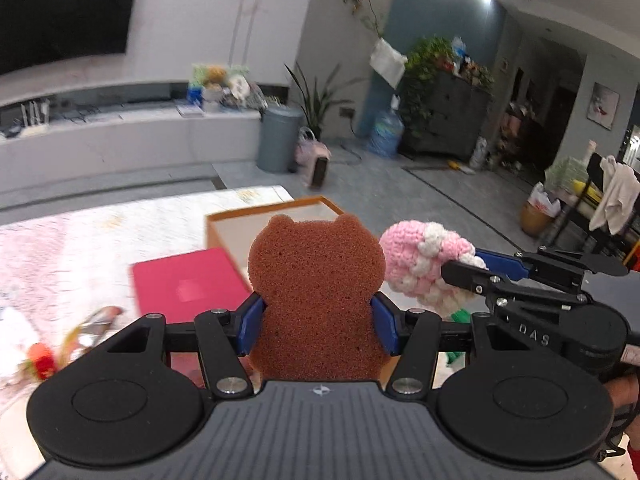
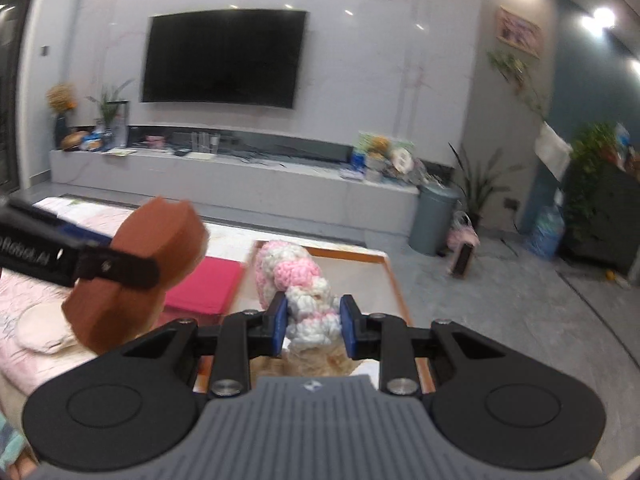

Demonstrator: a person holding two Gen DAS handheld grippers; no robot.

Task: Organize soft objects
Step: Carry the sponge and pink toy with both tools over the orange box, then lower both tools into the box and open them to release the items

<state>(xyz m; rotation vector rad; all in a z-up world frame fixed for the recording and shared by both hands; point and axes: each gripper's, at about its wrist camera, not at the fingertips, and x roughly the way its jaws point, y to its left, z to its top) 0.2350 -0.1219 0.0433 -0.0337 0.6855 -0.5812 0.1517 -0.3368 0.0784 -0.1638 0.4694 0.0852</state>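
Fingers [image 1: 250, 326] of both grippers clamp sponge bear [image 1: 316, 280] and crochet toy [image 2: 312, 312].

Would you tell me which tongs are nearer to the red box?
Left. The left tongs, shut on the brown bear sponge, hang just beside the red box; the right tongs hold the crocheted toy over the orange-rimmed box.

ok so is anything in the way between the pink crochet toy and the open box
Nothing visible blocks it. The right gripper holds the pink crochet toy right over the orange-rimmed box, whose interior looks open. The brown bear sponge in the left gripper sits off to the left, over the red lid.
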